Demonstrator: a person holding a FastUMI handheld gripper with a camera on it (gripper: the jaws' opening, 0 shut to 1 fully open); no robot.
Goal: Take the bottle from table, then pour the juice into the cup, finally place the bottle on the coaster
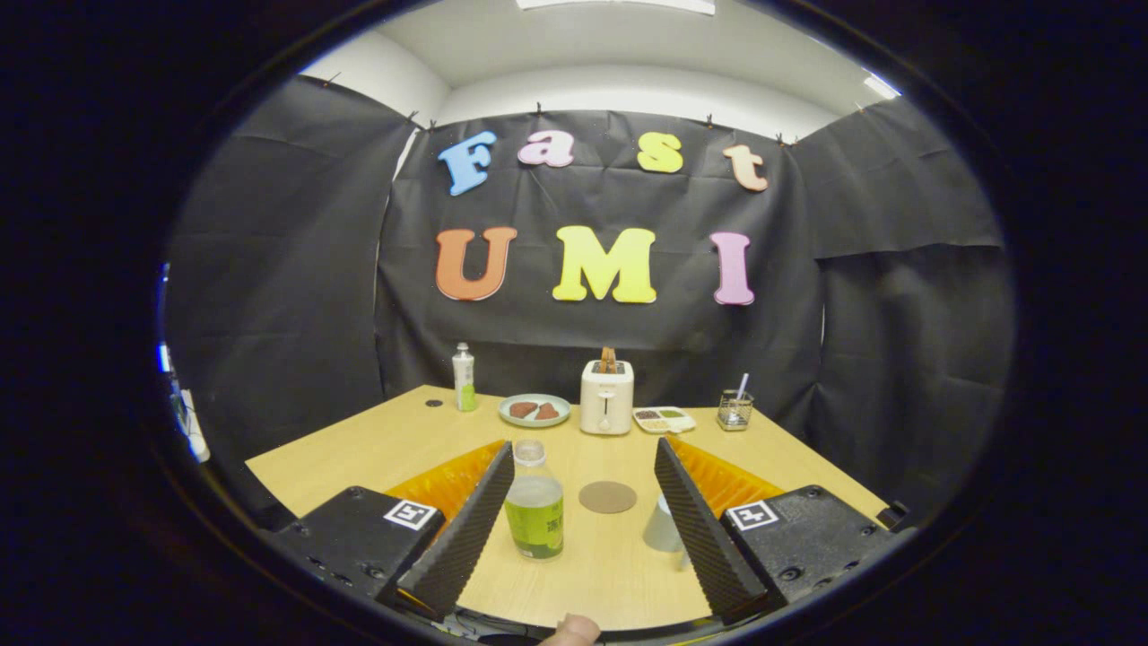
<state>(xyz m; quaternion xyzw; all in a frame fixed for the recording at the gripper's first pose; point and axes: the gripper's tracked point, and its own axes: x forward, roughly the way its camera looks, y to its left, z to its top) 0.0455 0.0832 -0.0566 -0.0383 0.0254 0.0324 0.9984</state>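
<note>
Fingers [583, 529] spread wide, empty; I'm lined up so bottle [534, 502] sits at 11 o'clock, cup [662, 525] at 1, coaster [607, 496] at 12 beyond.

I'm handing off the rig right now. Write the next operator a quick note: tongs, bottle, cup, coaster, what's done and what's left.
Tongs: open, holding nothing.
Bottle: upright on the table, between the fingers, close to the left one, not gripped.
Cup: on the table, partly hidden by the right finger.
Coaster: bare, just beyond bottle and cup.
Done: nothing yet.
Left: grip the bottle, pour into the cup, set the bottle on the coaster.
</note>
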